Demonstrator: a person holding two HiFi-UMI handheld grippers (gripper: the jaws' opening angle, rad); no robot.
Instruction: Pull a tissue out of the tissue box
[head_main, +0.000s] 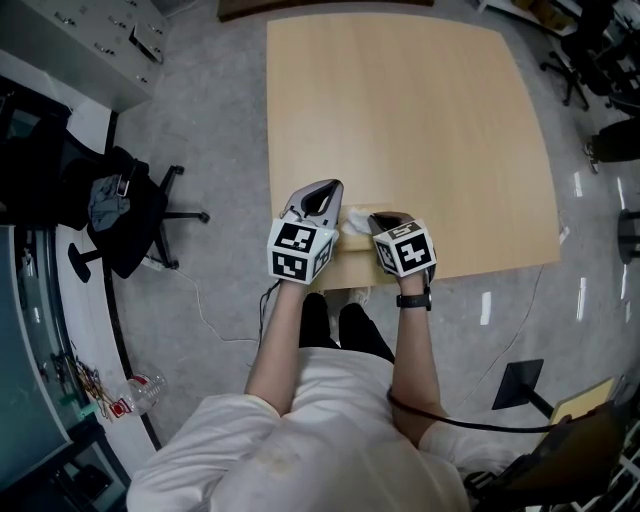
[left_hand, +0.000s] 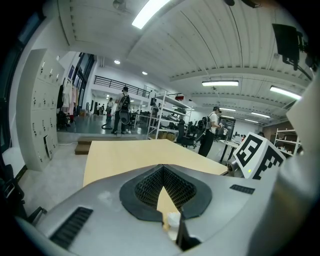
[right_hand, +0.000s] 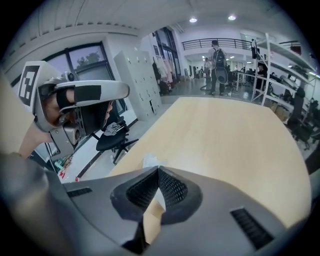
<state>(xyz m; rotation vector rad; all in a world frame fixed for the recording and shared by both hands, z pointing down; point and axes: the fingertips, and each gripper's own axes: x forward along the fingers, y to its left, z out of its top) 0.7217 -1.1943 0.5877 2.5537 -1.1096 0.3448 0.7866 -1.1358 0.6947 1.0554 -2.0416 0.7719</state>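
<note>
A white tissue (head_main: 355, 228) shows at the near edge of the wooden table (head_main: 400, 120), between my two grippers. My right gripper (head_main: 383, 218) is shut on it: in the right gripper view a crumpled tissue tip (right_hand: 149, 161) pokes out past the closed right gripper (right_hand: 158, 168). My left gripper (head_main: 328, 186) lies just left of the tissue with its jaws met at the tip; the left gripper (left_hand: 162, 167) has nothing visible in its grip, and a white scrap (left_hand: 173, 220) shows under it. The tissue box is hidden beneath the grippers.
A black office chair (head_main: 125, 215) stands on the floor left of the table. Grey lockers (right_hand: 137, 80) line the wall there. People (left_hand: 122, 107) and shelving (left_hand: 167, 115) are far beyond the table's far edge.
</note>
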